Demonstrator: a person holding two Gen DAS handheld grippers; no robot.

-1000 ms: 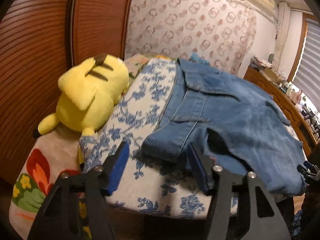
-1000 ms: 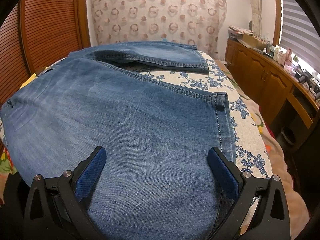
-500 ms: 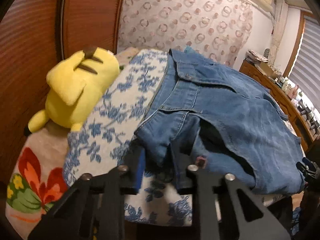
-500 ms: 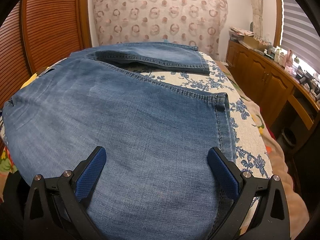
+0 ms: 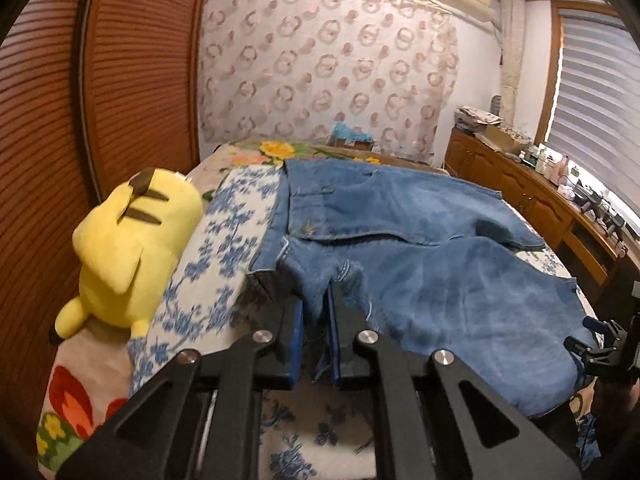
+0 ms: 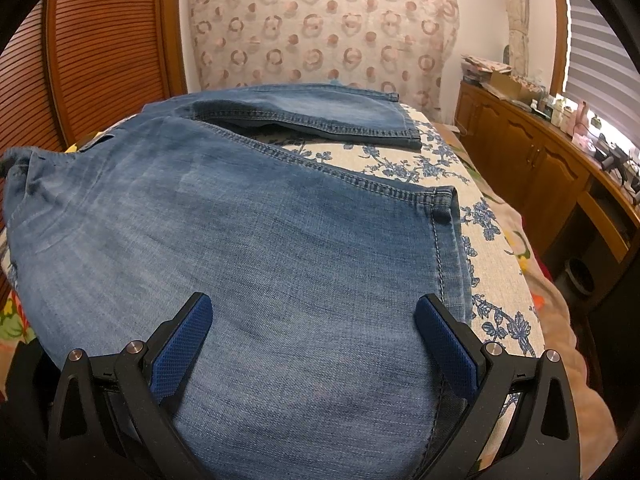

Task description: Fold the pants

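Jaws, left gripper [image 5: 316, 312]: closing, clenched on waistband edge of faded blue denim pants [image 5: 420, 264] | Jaws, right gripper [image 6: 312, 336]: spread wide, released, leg fabric beneath, ungrasped | Pants: spread on blue-floral white bedspread [image 5: 208, 264], second leg at 12 o'clock in right view | Yellow plush toy [image 5: 128, 244]: 9 o'clock of pants, apart.

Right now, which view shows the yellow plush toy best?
The left wrist view: the yellow plush toy lies whole on the bed's left side, beside the floral blanket. The right wrist view shows none of it, mostly jeans.
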